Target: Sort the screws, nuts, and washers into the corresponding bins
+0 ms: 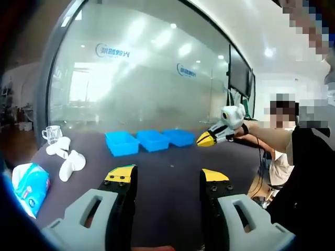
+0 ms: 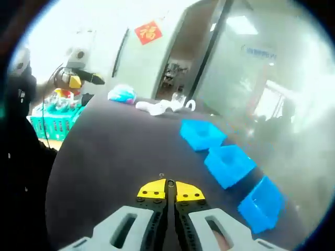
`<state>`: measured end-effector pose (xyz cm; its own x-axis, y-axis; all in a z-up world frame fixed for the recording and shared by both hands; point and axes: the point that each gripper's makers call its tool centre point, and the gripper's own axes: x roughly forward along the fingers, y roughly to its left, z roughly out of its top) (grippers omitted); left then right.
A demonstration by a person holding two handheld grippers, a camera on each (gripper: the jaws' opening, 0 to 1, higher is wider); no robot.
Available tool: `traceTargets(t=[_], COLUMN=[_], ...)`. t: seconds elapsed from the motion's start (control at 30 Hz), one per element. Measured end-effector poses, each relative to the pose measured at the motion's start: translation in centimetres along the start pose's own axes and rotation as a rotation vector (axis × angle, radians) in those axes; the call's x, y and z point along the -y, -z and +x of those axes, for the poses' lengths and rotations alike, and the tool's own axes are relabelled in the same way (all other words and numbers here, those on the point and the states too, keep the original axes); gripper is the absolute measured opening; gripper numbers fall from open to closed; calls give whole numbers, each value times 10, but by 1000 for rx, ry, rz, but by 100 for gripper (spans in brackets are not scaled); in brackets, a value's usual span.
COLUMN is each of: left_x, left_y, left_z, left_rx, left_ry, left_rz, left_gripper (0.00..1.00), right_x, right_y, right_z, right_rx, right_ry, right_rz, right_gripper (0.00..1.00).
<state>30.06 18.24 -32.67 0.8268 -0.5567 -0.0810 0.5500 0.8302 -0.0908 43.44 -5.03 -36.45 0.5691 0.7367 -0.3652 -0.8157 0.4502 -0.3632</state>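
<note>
Left gripper (image 1: 165, 177): yellow-tipped jaws wide apart, empty. Right gripper (image 2: 166, 190): jaws closed, empty. Bins (image 1: 150, 140): three blue plastic rectangles, 12 o'clock on dark matte bench (image 1: 167, 162). Glass-wall logo unreadable.

Three bright blue bins (image 1: 151, 140) sit on a dark, purplish-grey table (image 1: 167, 162). Both grippers have grey bodies with yellow-tipped black jaws. The white pieces (image 1: 67, 159) look plain, and the packet (image 1: 30, 185) appears white with turquoise print.

Dark table (image 1: 167, 172) — three blue bins (image 1: 151, 140) in a row, white cups (image 1: 65, 157), packet (image 1: 30, 185) (blue-white)
</note>
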Motion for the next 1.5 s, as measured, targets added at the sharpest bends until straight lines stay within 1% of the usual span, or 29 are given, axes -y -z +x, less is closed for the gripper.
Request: traceTargets(t=[0.1,0.13,0.2,0.27,0.47,0.6,0.7,0.8,0.97,1.07,1.13,1.27,1.37,1.5], left_x=[-2,-1,-1,0,0,0,-1,-1,-2,-3,-3,-4,-5,-5], left_y=[-1,-1,-1,-2,-3,-2,-1,0,1,1,1,1,1,1], left_z=[-1,-1,-1,-1,-1,-2,-2,-2,-2,-1,-1,-2,-3,-3], left_rx=[1,1,1,2,6,7,6,4,2,2,0,0,0,-1], left_ry=[-5,-4,-3,0,2,1,2,1,-2,-2,-4,-9,-14,-15], left_rz=[3,3,6,8,11,10,8,5,3,1,2,-1,-3,-3], left_gripper=[47,47,47,47,47,47,47,47,47,47,47,47,47,47], right_x=[6,3,2,7,11,18,21,28,50,69,82,105,118,130], right_y=[-8,-9,-12,-12,-16,-23,-23,-24,-28,-30,-30,-26,-23,-23], right_z=[-4,-4,-5,-6,-8,-10,-8,-3,6,12,15,24,34,49], right_rx=[61,66,97,110,146,185,186,182,190,203,218,218,203,190], right_ry=[93,97,119,142,187,220,228,248,295,336,361,396,421,432], right_rz=[9,11,32,42,76,109,119,123,150,186,240,288,288,288], right_gripper=[1,1,1,1,1,1,1,1,1,1,1,1,1,1])
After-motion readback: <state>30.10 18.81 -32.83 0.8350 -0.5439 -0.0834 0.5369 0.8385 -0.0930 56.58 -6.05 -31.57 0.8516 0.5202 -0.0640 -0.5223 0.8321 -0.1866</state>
